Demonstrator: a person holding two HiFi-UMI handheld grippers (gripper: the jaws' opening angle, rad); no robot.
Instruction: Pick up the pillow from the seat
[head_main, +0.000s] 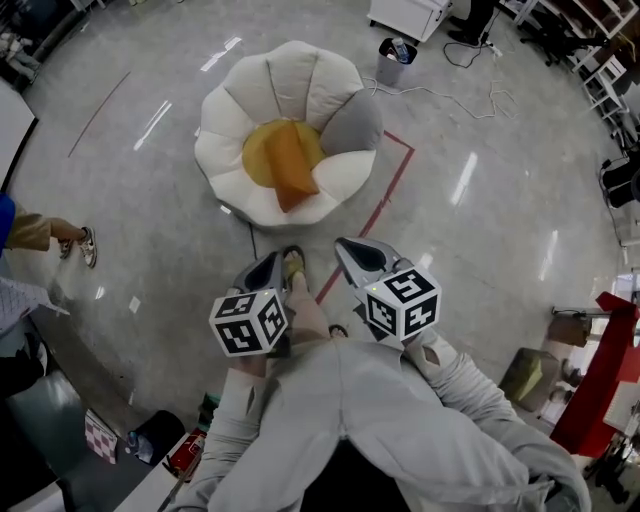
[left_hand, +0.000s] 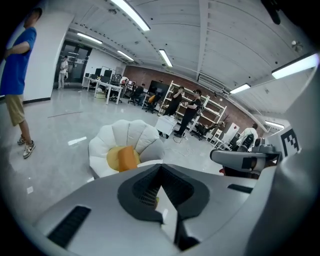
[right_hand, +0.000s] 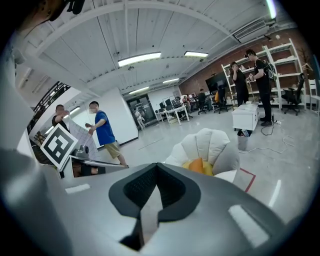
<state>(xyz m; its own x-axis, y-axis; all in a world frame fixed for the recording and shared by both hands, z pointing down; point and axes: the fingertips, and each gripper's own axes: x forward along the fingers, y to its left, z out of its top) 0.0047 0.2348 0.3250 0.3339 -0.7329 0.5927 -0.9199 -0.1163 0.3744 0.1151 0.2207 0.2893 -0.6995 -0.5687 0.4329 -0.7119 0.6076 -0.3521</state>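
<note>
While the head view looks down on the whole flower-shaped seat (head_main: 300, 75), only the gripper views show the shelving (right_hand: 295, 65) and a person in a blue shirt (right_hand: 102, 131) beyond it. The orange pillow (head_main: 290, 165) lies across the seat's yellow centre, ringed by white petals and one grey one. Bare floor (head_main: 150, 200) separates the seat from both grippers, and a red tape line (head_main: 385, 195) runs at its right. The left gripper (head_main: 265, 270) and right gripper (head_main: 362, 255) have their jaws closed together, holding nothing.
</note>
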